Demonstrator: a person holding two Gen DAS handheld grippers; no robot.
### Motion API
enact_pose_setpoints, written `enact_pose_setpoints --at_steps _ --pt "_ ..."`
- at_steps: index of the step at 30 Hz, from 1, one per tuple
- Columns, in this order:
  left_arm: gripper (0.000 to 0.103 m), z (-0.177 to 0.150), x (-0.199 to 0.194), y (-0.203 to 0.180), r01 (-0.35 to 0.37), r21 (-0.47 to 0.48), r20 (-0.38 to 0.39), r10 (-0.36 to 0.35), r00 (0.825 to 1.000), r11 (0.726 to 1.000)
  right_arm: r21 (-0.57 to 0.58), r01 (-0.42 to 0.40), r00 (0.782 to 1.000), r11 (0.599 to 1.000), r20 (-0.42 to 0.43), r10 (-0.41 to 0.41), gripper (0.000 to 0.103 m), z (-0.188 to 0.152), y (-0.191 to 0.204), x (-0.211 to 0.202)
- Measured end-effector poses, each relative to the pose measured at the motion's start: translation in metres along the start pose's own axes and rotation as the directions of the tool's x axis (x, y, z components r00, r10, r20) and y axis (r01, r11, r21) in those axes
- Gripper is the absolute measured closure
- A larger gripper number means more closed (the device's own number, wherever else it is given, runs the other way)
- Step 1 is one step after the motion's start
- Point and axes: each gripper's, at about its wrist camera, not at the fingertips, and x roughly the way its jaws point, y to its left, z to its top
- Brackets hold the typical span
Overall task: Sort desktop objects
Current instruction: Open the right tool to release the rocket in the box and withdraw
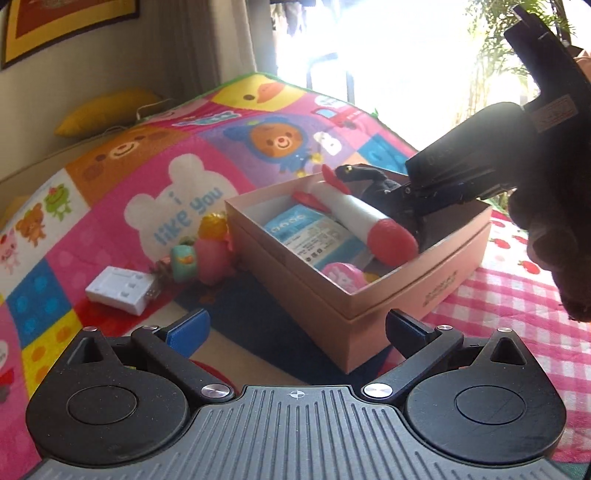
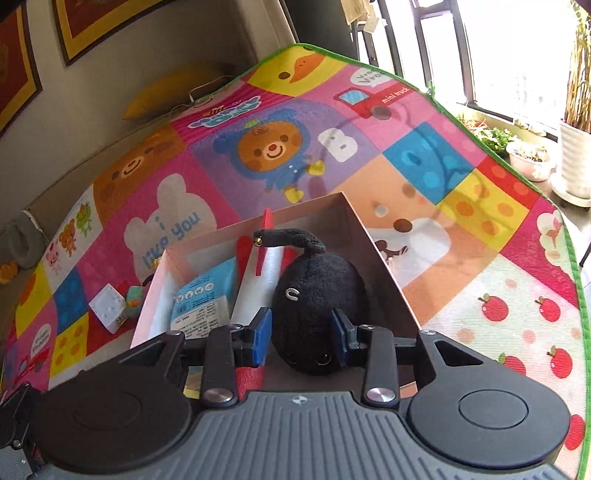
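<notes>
Plush bomb (image 2: 314, 295), soft and light, is pinched at its round body by right gripper (image 2: 301, 330) inside pink box (image 2: 373, 240), at 3 o'clock of rocket toy (image 2: 255, 280); left gripper (image 1: 295, 328) is held wide, empty

Probably a home living room: cartoon play mat (image 2: 258, 155), framed pictures (image 2: 92, 22), windowsill plants (image 2: 532, 157).

A colourful play mat (image 2: 229, 147) with cartoon bears covers the floor. A yellow cushion (image 1: 107, 110) lies far left; potted plants (image 2: 532, 162) stand far right by the window.
</notes>
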Motion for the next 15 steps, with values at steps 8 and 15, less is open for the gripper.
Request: enact_pose_setpoints --at_steps 8,15 --pt "0.0 -0.006 -0.007 0.042 -0.1 -0.078 -0.026 0.099 0.995 0.992 -0.121 0.033 0.999 0.992 0.047 -0.027 0.068 0.004 0.025 -0.004" --pt "0.0 -0.03 -0.024 0.087 -0.153 -0.161 -0.056 0.145 0.988 0.975 -0.331 0.001 0.998 0.944 0.061 0.02 0.069 0.023 0.095 -0.01"
